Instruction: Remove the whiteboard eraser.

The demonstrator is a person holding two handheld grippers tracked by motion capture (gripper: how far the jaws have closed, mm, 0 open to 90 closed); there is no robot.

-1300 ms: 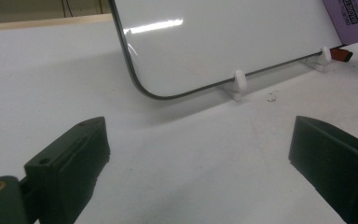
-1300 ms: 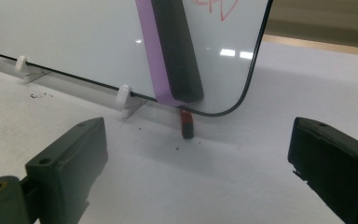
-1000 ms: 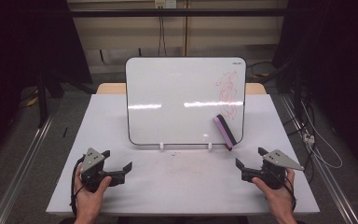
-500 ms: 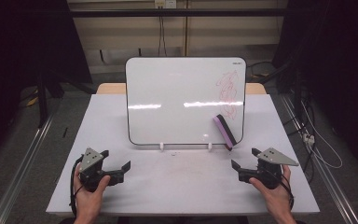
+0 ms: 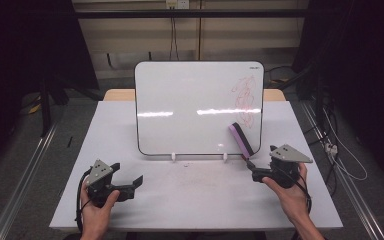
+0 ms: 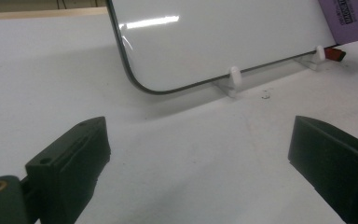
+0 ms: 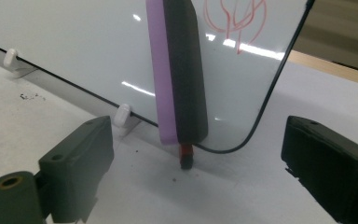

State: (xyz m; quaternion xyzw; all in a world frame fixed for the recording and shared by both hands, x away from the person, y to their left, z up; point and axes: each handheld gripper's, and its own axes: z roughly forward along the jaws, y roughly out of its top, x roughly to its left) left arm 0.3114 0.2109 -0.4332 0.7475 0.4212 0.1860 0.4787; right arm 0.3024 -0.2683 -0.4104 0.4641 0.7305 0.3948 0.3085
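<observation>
Between the right gripper's (image 7: 196, 175) wide-apart, empty jaws stands the purple eraser (image 7: 179, 70), leaning on the whiteboard (image 5: 190, 107) at its lower right corner. Left gripper (image 5: 130, 184) rests released on the worktop (image 5: 195, 200). Red scribble (image 5: 245, 100) remains unwiped; nothing grasped yet.

We see the eraser (image 7: 177, 70), a purple block with a black felt side, leaning on its edge against the whiteboard (image 5: 190, 110) just ahead of the right gripper's fingers (image 7: 79, 163) and between their lines, not touching them. A red marker (image 7: 185, 156) pokes out below it. The whiteboard stands upright in white clips, red scribbles (image 5: 245, 100) at its upper right, well ahead of the left gripper's fingers (image 6: 74, 154).
</observation>
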